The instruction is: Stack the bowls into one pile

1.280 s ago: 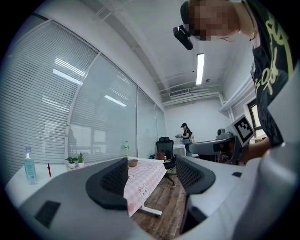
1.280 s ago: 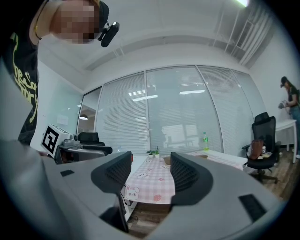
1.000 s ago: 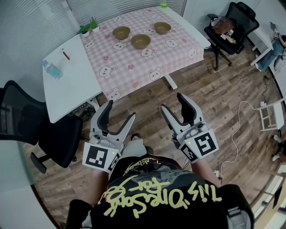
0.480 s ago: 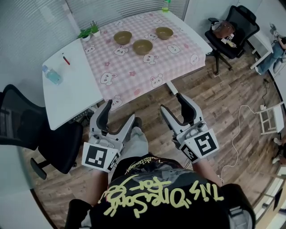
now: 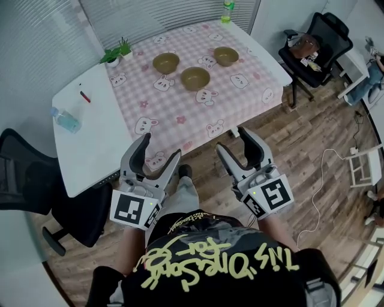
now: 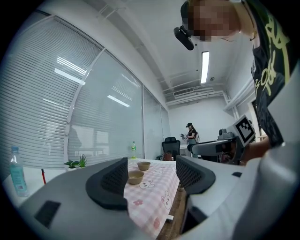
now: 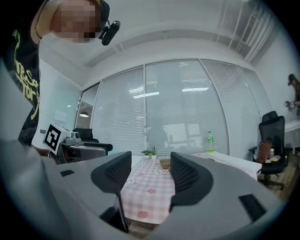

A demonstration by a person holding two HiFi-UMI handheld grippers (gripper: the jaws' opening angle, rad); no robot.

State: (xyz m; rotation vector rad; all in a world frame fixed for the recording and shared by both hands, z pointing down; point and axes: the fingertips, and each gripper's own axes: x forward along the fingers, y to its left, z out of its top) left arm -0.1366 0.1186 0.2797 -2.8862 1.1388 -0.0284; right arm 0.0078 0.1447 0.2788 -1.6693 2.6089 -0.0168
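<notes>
Three brown bowls stand apart on the pink checked cloth (image 5: 198,114) of the table: a left bowl (image 5: 165,62), a middle bowl (image 5: 195,78) and a right bowl (image 5: 225,56). My left gripper (image 5: 161,147) and right gripper (image 5: 232,138) are held level in front of the table's near edge, well short of the bowls. Both stand open with nothing between the jaws. In the left gripper view, two bowls (image 6: 136,176) (image 6: 144,165) show far off between the jaws of the left gripper (image 6: 151,176). In the right gripper view, one bowl (image 7: 164,163) shows between the jaws of the right gripper (image 7: 147,176).
The bare white tabletop (image 5: 90,126) at the left carries a water bottle (image 5: 65,119), a red pen (image 5: 85,96) and a small plant (image 5: 114,53). A green bottle (image 5: 227,10) stands at the far edge. Black office chairs stand at the left (image 5: 36,186) and right (image 5: 315,39).
The table and bowls have drawn nearer in the head view as both grippers moved toward the table. Both stay open and empty.
</notes>
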